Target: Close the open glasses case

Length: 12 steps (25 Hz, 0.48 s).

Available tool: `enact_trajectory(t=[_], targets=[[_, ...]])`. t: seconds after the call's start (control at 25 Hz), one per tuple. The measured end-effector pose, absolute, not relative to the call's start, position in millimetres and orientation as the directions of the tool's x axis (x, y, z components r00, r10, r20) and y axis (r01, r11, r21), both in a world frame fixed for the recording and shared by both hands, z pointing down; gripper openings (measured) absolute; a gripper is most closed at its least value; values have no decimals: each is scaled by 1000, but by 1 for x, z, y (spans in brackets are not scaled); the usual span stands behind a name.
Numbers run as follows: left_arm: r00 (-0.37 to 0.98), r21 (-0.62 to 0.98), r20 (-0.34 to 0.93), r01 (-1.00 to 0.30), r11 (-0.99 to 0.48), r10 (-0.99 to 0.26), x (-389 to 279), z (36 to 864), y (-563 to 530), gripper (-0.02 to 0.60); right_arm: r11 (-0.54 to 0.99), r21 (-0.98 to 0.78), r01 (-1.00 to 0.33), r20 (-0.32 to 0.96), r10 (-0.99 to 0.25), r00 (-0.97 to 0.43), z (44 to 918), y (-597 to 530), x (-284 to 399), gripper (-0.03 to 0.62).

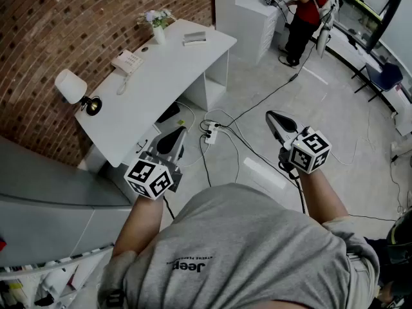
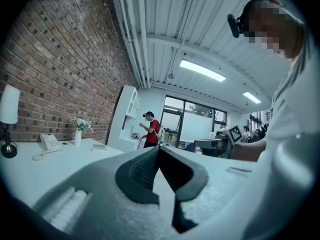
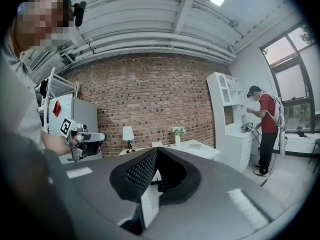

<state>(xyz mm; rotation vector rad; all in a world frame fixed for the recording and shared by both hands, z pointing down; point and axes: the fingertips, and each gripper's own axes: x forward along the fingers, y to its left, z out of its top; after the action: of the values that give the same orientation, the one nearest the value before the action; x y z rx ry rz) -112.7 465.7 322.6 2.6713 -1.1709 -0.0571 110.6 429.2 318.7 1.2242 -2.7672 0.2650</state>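
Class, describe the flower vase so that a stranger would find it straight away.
Find the brick wall and the long white desk against it. Near the desk's far end stands a small white vase; it alone holds flowers, unlike the telephone and lamp.

Two grippers are held out over the grey floor [image 1: 322, 89]: the left gripper [image 1: 180, 132] near the left, the right gripper [image 1: 273, 115] near the right, each seen with its jaws drawn together and nothing between them. A white desk [image 1: 167, 69] is set along the brick wall [image 1: 64, 18] at the far left, and on it a lamp [image 1: 72, 86], a telephone [image 1: 127, 62], a vase [image 1: 158, 29] of flowers and a flat grey object [image 1: 194, 38] are seen. Cables [image 1: 257, 105] and a power strip [image 1: 211, 132] are spread on the floor. A person in a red top [image 1: 308, 8] is seen at the far right, beside a white cabinet [image 1: 248, 18].
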Motion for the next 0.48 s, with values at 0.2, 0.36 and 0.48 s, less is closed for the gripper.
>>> enact_trajectory(t=[0.2, 0.36, 0.48], targets=[[682, 217, 54, -721, -659, -729, -110, 323, 466, -2, 660, -111, -743, 164, -725, -668, 317, 428, 113, 8], [681, 215, 52, -722, -658, -730, -110, 321, 465, -2, 661, -111, -742, 163, -725, -669, 317, 428, 114, 8], [683, 214, 51, -720, -660, -729, -111, 321, 464, -2, 660, -116, -742, 164, -724, -670, 317, 427, 113, 8]])
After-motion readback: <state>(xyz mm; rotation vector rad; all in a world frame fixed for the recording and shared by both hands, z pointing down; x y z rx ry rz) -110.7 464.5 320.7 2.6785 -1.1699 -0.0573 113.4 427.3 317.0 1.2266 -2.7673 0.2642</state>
